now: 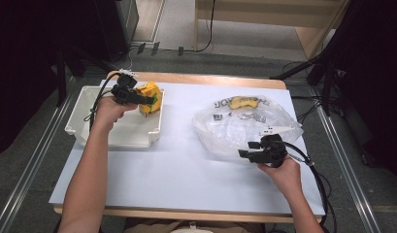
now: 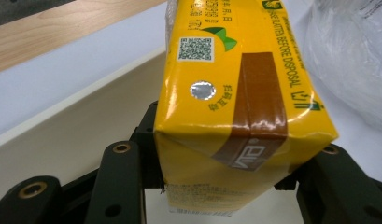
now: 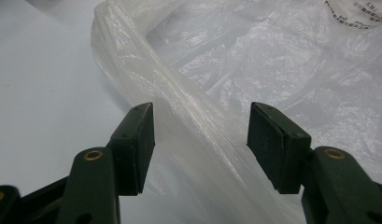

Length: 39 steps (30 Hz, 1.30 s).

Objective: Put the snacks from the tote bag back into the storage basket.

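Observation:
A yellow drink carton (image 1: 150, 92) with a brown band is clamped between the jaws of my left gripper (image 1: 146, 101), just above the right end of a white tray (image 1: 89, 127). In the left gripper view the carton (image 2: 226, 84) has a black jaw against each side of it, so the left gripper (image 2: 237, 158) is shut on it. My right gripper (image 1: 244, 150) sits at the near edge of a clear plastic bag (image 1: 235, 128). In the right gripper view the right gripper (image 3: 200, 140) is open, and a fold of the bag (image 3: 188, 116) runs between the pads without touching them.
A second yellow item (image 1: 242, 102) lies inside the bag at its far side. The tray's cream wall (image 2: 62, 135) shows behind the carton. A white sheet (image 1: 176, 170) covers the wooden table, with bare room between tray and bag. Cables trail from both grippers.

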{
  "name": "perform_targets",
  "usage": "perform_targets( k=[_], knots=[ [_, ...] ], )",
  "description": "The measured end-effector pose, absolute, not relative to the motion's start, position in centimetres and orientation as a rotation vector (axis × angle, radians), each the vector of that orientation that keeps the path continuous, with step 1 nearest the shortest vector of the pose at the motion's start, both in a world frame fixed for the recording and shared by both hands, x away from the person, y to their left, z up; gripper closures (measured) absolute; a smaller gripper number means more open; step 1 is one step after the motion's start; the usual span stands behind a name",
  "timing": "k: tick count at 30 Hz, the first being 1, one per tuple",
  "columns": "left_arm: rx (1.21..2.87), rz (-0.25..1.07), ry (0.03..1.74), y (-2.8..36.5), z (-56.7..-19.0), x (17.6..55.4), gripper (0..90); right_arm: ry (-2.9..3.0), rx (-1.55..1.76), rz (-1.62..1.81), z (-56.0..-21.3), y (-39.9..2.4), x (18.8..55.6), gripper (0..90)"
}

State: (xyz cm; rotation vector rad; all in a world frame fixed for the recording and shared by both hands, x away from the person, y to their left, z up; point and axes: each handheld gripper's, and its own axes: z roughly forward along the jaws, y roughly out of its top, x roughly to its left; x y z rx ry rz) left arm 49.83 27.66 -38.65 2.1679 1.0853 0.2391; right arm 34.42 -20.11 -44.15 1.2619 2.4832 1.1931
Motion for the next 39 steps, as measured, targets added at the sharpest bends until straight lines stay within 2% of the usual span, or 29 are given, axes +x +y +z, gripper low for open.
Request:
perform_targets(
  k=[11,19,23,29,36,39],
  knots=[
    [2.195,0.279,1.059,26.8,-40.4,50.2,50.9,2.488,1.266,1.186,-44.2,-20.0,34.4,42.5],
    [2.208,0.25,1.051,26.9,-40.3,50.1,48.4,2.494,1.262,1.181,-44.3,-20.0,34.4,42.5],
    [2.186,0.235,1.044,27.4,-39.9,50.0,45.2,2.496,1.256,1.178,-44.2,-20.0,34.3,42.5],
    [2.183,0.282,1.034,27.2,-39.1,49.5,45.3,2.497,1.251,1.172,-44.3,-20.0,34.3,42.5],
    [2.095,0.251,1.065,28.2,-37.3,48.9,45.1,2.496,1.25,1.175,-44.2,-20.0,34.3,42.6],
    [2.108,0.252,1.076,28.5,-36.5,48.4,45.4,2.494,1.254,1.178,-44.1,-20.0,34.4,42.5]
  ],
)
